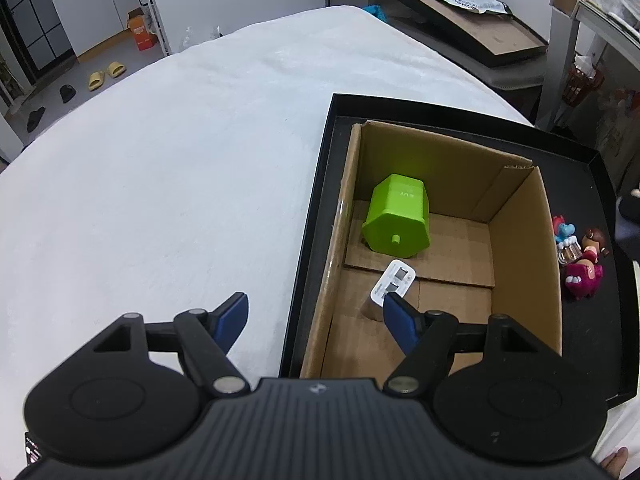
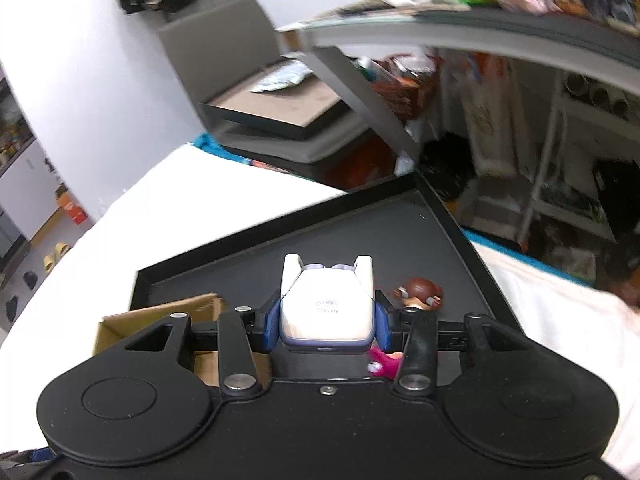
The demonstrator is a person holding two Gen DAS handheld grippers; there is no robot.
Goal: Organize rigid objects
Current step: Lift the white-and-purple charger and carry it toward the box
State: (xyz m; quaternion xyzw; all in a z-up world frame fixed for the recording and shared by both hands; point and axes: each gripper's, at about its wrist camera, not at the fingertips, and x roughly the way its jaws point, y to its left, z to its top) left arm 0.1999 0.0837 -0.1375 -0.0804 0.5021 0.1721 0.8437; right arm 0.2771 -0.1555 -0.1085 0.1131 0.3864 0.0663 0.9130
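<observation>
The left gripper [image 1: 314, 320] hangs with jaws wide apart, empty. Ahead of them, the cardboard box [image 1: 520, 240] holds a green block [image 1: 398, 216] and white charger [image 1: 394, 282]. The right gripper [image 2: 326, 326] jaws clamp a white figurine [image 2: 326, 312] above the black tray [image 2: 360, 232].

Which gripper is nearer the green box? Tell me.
Left. The left gripper hangs open just short of the green box in the carton; the right gripper, holding a white toy, is farther off.

Lighting: your left wrist view is bright, even, sharp; the white tablecloth [image 1: 160, 168] nears overexposure. The green container [image 1: 398, 216] glows on the cardboard box [image 1: 520, 248] wall. Fisheye bending curves all edges. Your right wrist view: background shelving [image 2: 500, 40] smeared by motion blur; the white figurine [image 2: 327, 312] stays sharp.
</observation>
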